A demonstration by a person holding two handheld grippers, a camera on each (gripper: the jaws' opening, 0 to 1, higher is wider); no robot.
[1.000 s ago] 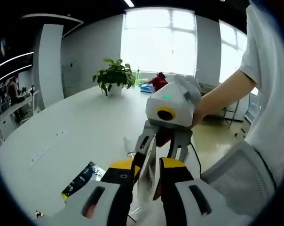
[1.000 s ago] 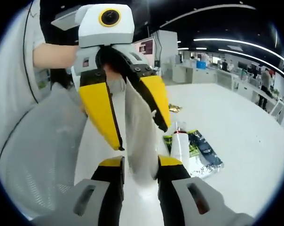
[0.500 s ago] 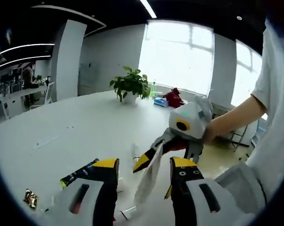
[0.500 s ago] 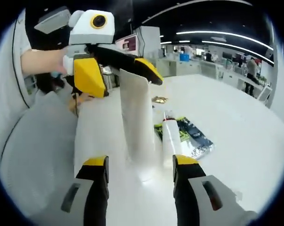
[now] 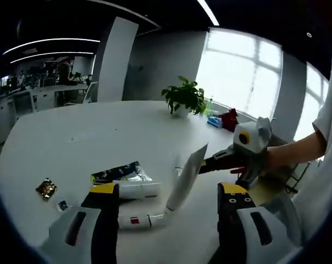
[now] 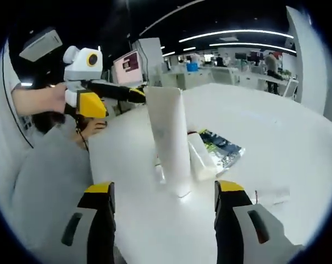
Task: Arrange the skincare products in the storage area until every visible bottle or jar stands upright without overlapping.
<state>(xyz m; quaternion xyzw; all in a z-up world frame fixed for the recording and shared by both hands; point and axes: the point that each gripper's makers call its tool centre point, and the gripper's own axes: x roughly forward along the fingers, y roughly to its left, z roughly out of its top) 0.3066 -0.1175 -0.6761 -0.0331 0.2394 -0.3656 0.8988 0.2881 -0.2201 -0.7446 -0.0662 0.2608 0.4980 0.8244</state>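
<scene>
the white tube (image 6: 170, 140) stands cap-down on the white surface (image 6: 276, 137) in the right gripper view, at about 12 o'clock from the right gripper (image 6: 161, 190), whose yellow-tipped jaws are spread wide with bare surface between them, touching nothing. at 11 o'clock in that view the left gripper (image 6: 137, 94) reaches in from the left; whether its tip touches the tube's crimped top edge cannot be told. in the left gripper view the left gripper (image 5: 167, 192) has its jaws wide apart and grips nothing, and the same white tube (image 5: 184, 179) leans toward 1 o'clock, its top edge close by the tip of the right gripper (image 5: 210, 163), which comes in from 3 o'clock held by a person's hand (image 5: 276, 159). a second white tube (image 5: 137, 190) lies flat just left of the standing one, and a small bottle with a red label (image 5: 136, 221) lies on its side at 6 o'clock beneath it. a dark printed sachet (image 5: 117, 172) lies flat behind them, and a small gold wrapper (image 5: 45, 188) sits apart at 9 o'clock. the surface is open and bare toward 11 and 12 o'clock up to a potted plant (image 5: 183, 98) near its far edge.
</scene>
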